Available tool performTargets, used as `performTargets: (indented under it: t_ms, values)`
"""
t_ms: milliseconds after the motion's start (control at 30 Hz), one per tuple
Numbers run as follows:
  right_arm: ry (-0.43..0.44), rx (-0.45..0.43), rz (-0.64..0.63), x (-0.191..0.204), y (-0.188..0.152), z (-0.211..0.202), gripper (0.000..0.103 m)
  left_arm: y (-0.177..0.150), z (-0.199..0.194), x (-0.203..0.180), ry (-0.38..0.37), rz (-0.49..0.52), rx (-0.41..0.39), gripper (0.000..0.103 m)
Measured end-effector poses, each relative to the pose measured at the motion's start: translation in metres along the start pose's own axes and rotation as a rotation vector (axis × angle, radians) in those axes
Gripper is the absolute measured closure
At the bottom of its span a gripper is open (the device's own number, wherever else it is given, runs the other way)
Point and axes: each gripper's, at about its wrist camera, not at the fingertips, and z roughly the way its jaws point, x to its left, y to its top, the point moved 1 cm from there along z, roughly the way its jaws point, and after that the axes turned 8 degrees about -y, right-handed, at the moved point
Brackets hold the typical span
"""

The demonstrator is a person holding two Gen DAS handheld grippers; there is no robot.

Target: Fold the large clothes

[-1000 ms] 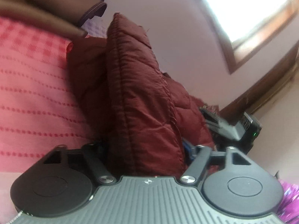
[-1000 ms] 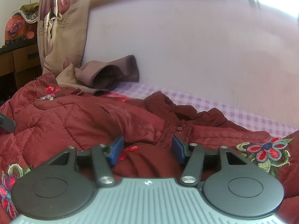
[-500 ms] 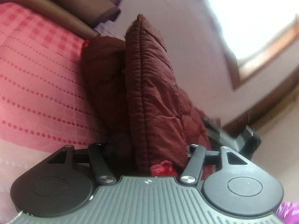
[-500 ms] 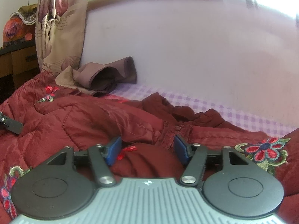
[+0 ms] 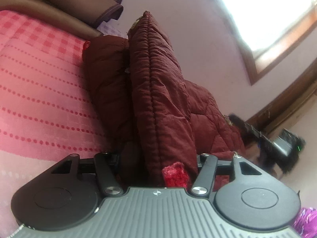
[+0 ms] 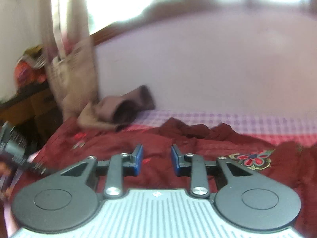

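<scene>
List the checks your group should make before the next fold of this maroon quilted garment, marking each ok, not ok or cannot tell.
1. Left hand-held gripper has a fold of the maroon quilted garment between its fingers, jaws closing: ok.
2. Right hand-held gripper has fabric: not ok; jaws closing, nothing between them.
3. Garment lies flat: not ok, bunched.
4. Brown cloth clear of garment: cannot tell.
5. Right wrist view sharp: not ok, blurred.

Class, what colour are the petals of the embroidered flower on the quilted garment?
Red petals on the embroidered flower, stitched on the maroon quilted garment; clearest in the right wrist view.
</scene>
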Motion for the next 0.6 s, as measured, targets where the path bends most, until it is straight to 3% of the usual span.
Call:
performTargets:
  t_ms: [67, 167, 300, 600]
  values:
    - [-0.017, 0.034, -0.146, 0.014, -0.008, -0.003, 0.084, -0.001, -0.002, -0.002, 0.010, -0.009, -0.005, 0.048]
    - [-0.051, 0.120, -0.231, 0.017, -0.028, 0.021, 0.088, -0.005, -0.008, -0.006, 0.029, -0.059, -0.040, 0.054]
    - [-0.013, 0.156, -0.082, 0.002, -0.033, 0.051, 0.089, 0.002, -0.007, -0.042, 0.082, -0.084, -0.083, 0.062]
    - [0.063, 0.156, 0.126, -0.030, -0.039, 0.052, 0.089, 0.029, 0.014, -0.178, 0.162, -0.039, -0.076, 0.063]
